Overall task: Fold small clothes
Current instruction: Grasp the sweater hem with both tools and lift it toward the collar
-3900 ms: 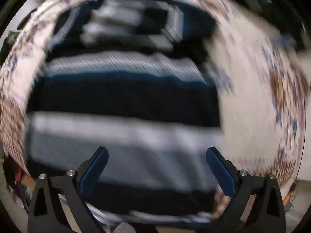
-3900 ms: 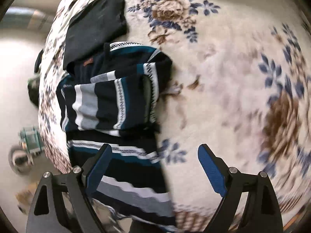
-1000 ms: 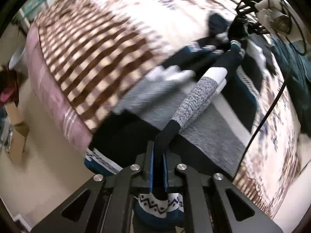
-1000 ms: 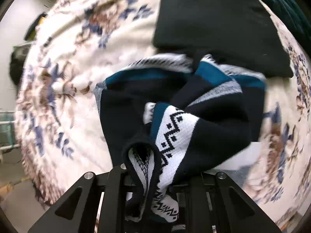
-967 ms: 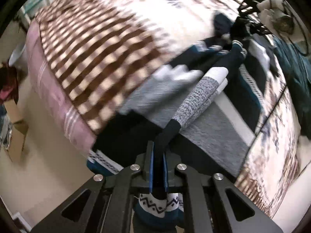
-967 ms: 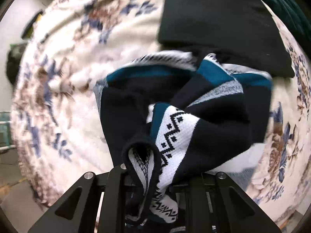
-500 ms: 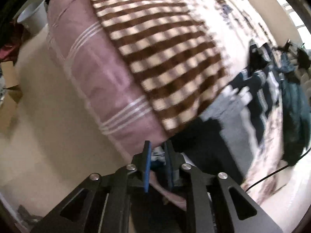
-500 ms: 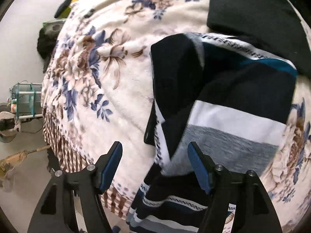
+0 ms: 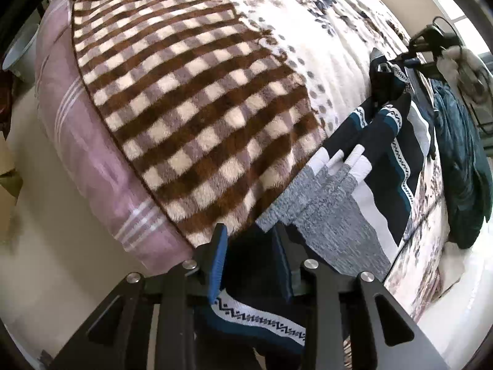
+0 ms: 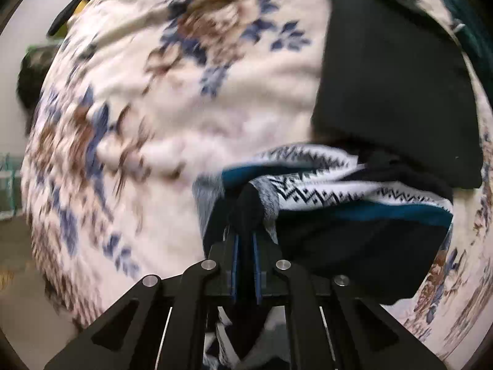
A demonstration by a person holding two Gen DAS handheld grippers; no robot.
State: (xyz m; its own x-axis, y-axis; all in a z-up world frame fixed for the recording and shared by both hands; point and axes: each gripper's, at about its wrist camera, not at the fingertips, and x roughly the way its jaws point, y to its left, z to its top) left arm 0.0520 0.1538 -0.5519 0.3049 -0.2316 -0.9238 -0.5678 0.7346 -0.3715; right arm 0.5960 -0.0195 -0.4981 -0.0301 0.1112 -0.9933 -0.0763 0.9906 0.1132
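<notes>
The right gripper (image 10: 245,262) pinches the striped sweater (image 10: 354,215) at lower centre; the left gripper (image 9: 251,262), jaws parted, straddles its hem. Closing there before lifting should keep the fold even.

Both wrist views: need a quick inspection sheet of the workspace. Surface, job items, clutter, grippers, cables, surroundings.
Surface: bed with floral blanket; checked blanket over the near corner, pink sheet below it.
Job's things: striped sweater spread toward the bed edge, one end bunched; folded black garment next to it, seeming to overlap its far edge.
Clutter: dark teal garment heaped on the bed's far side.
Grippers: left gripper partly open around the sweater hem, no clamp visible; right gripper shut on a sweater fold.
Cables: dark cable looped near the other gripper in the left view.
Surroundings: beige floor, white bin, window; right view blurred.
</notes>
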